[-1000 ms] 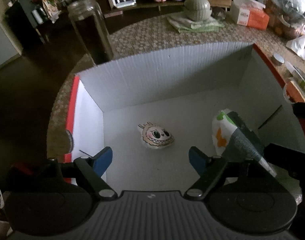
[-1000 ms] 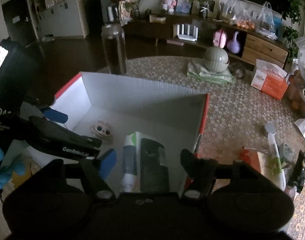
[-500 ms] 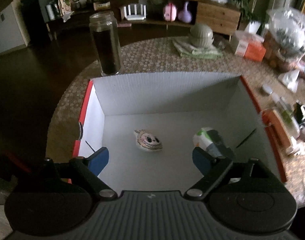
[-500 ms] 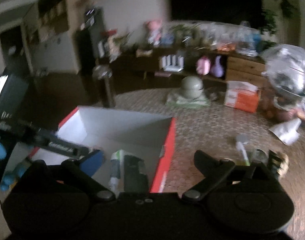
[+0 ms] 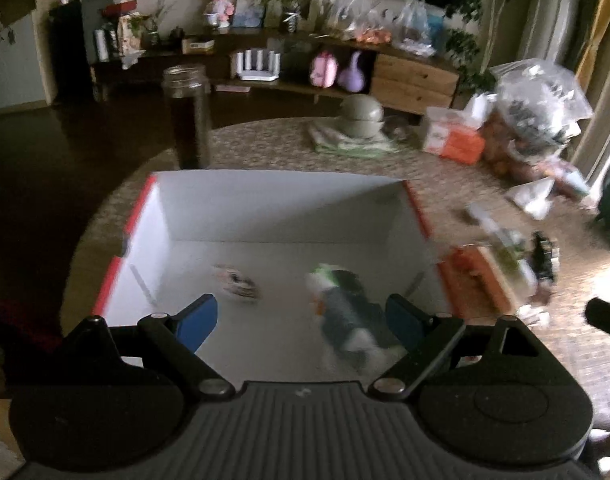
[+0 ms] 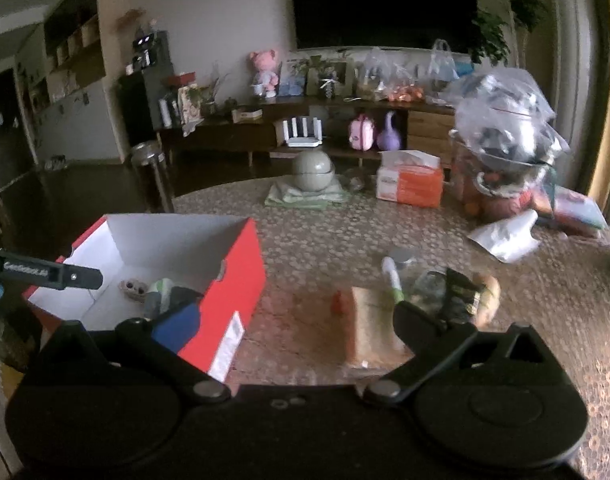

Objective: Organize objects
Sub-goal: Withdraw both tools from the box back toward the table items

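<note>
Leaving the red cardboard box with white inside (image 6: 241,276), right gripper (image 6: 293,320) opening wide and empty, left gripper (image 5: 301,322) open too; next, grabbing something from the small pile (image 6: 433,292) beside the box

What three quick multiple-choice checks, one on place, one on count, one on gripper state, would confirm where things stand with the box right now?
1. Where does the tall dark jar stand?
A. inside the box
B. on the table beyond the box's far wall
C. on the orange tissue pack

2. How many items lie in the red-and-white box?
A. none
B. two
C. five

3. How is the right gripper?
A. open and empty
B. shut on the tube
C. shut on the box wall

Answers: 1 B, the jar rises behind the far wall. 2 B, only the small face toy and the green-and-white tube lie on the floor. 3 A, its jaws have just been opening, nothing between them.
</note>
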### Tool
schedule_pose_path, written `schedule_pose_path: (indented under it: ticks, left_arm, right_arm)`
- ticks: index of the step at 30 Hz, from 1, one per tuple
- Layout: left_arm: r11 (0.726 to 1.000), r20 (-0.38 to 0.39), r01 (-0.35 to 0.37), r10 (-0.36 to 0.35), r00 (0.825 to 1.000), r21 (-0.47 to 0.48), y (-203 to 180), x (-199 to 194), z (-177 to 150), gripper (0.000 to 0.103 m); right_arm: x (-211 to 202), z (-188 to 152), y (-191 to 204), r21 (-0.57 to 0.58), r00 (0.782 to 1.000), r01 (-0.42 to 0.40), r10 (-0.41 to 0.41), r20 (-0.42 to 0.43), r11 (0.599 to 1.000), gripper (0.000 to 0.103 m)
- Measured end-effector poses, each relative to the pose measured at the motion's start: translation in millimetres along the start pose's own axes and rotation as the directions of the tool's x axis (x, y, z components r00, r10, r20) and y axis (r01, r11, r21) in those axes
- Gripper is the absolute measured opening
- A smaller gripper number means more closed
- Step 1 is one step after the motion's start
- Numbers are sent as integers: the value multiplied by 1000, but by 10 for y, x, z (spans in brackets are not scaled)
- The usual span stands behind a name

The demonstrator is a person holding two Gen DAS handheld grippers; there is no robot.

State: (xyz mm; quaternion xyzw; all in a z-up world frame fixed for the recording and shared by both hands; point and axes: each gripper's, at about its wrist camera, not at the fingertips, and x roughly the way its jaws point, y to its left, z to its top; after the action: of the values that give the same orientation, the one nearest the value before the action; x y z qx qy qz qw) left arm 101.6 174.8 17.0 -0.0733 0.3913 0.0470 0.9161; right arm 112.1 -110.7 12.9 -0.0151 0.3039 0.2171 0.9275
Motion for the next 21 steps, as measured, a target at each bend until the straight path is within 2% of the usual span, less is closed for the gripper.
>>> schedule_pose_path:
  ticks: [4, 7, 11, 14, 21]
  left_arm:
    - [999, 16, 23, -24, 1000, 38, -290, -51, -67, 91]
    - [996, 35, 40, -43, 998, 81, -551, -67, -117, 91]
    - [991, 48, 59, -65, 997, 119, -888, -30, -171, 91]
    - [987, 38, 83, -89, 995, 138, -1139, 57, -199, 91]
    - [974, 6, 121, -124, 992, 194, -1646, 251, -236, 91]
  right_arm:
    - [-99, -82, -221, 2, 998, 57, -57, 4, 998, 103]
    - [-161, -174, -471, 14, 998, 55, -55, -15, 998, 103]
    - [-225, -274, -761, 18, 995, 100, -100, -22, 995, 103]
    - [-269, -319, -936, -2, 992, 128, -128, -18, 992, 103]
    - [-276, -392, -1266, -14, 991, 131, -132, -24, 991, 103]
